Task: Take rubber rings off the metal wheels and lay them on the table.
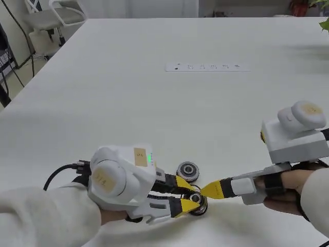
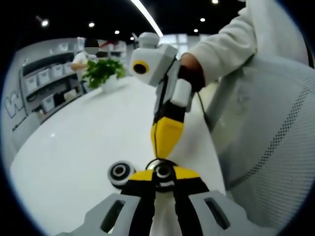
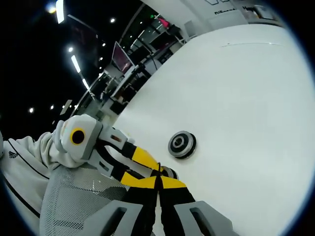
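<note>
The fingers (image 2: pixel 188 173) of the left gripper (image 1: pixel 188 195) are closed on a small metal wheel (image 2: pixel 164 170), which is clamped between the yellow tips from both sides. The wheel is seen as a round, silvery disc with a dark hub and a dark band around its rim. The fingers (image 3: pixel 172 183) of the right gripper (image 1: pixel 208 190) are pressed together, and their yellow tips are set against the edge of the held wheel, opposite the left gripper. In the left gripper view a thin dark loop is seen at that point; whether the rubber ring is pinched there cannot be told.

The held wheel is kept low over the white surface (image 1: pixel 154 103), toward its near edge. A second wheel (image 1: pixel 188 171) is laid flat on the surface just beside the held one, on its far side, apart from both grippers. A black outer band, a silver face and a dark centre are shown on it.

Well apart, toward the far edge, a flat white strip (image 1: pixel 207 67) with small dark marks is laid on the surface.
</note>
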`<state>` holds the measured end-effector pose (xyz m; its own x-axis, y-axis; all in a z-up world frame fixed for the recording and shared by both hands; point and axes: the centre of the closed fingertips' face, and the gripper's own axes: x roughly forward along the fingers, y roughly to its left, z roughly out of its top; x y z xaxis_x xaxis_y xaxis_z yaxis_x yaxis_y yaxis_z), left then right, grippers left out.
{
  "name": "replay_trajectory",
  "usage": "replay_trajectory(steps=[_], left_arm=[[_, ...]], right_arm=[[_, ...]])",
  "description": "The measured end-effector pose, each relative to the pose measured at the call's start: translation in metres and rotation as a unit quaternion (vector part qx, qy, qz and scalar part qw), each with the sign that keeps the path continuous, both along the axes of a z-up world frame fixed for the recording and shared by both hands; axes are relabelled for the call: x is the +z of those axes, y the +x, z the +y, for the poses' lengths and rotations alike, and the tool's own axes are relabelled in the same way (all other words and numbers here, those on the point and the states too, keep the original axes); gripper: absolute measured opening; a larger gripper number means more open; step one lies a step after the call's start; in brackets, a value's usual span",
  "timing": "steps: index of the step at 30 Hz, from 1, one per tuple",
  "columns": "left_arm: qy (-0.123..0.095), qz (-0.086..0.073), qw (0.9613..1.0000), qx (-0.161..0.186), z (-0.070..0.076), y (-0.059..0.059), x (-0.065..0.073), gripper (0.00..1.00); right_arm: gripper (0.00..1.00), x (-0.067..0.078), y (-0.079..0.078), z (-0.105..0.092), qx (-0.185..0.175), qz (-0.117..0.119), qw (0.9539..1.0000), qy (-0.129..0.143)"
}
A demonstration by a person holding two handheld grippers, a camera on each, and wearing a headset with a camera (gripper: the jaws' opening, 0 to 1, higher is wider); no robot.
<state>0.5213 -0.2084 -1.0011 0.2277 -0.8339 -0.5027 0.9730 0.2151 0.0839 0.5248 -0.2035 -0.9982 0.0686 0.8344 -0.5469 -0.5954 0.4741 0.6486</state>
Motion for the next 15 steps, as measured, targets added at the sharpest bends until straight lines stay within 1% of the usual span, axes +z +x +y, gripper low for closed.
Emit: replay_trajectory(steps=[1, 3, 4, 10, 11, 12, 13, 15], left_arm=[[0.000, 0.003, 1.0000, 0.003, 0.000, 0.000, 0.000, 0.14], [0.001, 0.001, 1.0000, 0.002, 0.000, 0.000, 0.000, 0.14], [0.002, 0.004, 1.0000, 0.003, -0.001, 0.000, 0.000, 0.14], [0.015, 0.005, 0.9999, -0.001, -0.001, 0.000, 0.001, 0.14], [0.009, 0.007, 0.9999, 0.000, -0.002, 0.000, 0.004, 0.15], [0.004, 0.018, 0.9998, -0.008, -0.003, -0.004, 0.007, 0.15], [-0.002, 0.023, 0.9997, -0.011, -0.004, -0.006, 0.009, 0.17], [-0.006, 0.025, 0.9995, -0.016, -0.005, -0.008, 0.013, 0.21]], right_arm=[[0.00, -0.002, 0.000, 0.000, -0.001, 0.002, 1.0000, -0.003], [0.00, -0.002, 0.000, -0.002, 0.000, 0.000, 1.0000, -0.008], [0.00, -0.003, 0.001, -0.003, 0.000, -0.002, 0.9999, -0.010], [0.00, -0.001, 0.001, -0.003, -0.003, -0.003, 1.0000, -0.007], [0.00, -0.001, 0.002, -0.004, -0.005, -0.002, 1.0000, -0.006], [0.00, 0.000, 0.002, -0.005, -0.006, -0.002, 1.0000, -0.006], [0.00, 0.000, 0.003, -0.005, -0.007, -0.003, 1.0000, -0.006], [0.00, 0.001, 0.004, -0.006, -0.009, -0.003, 0.9999, -0.005]])
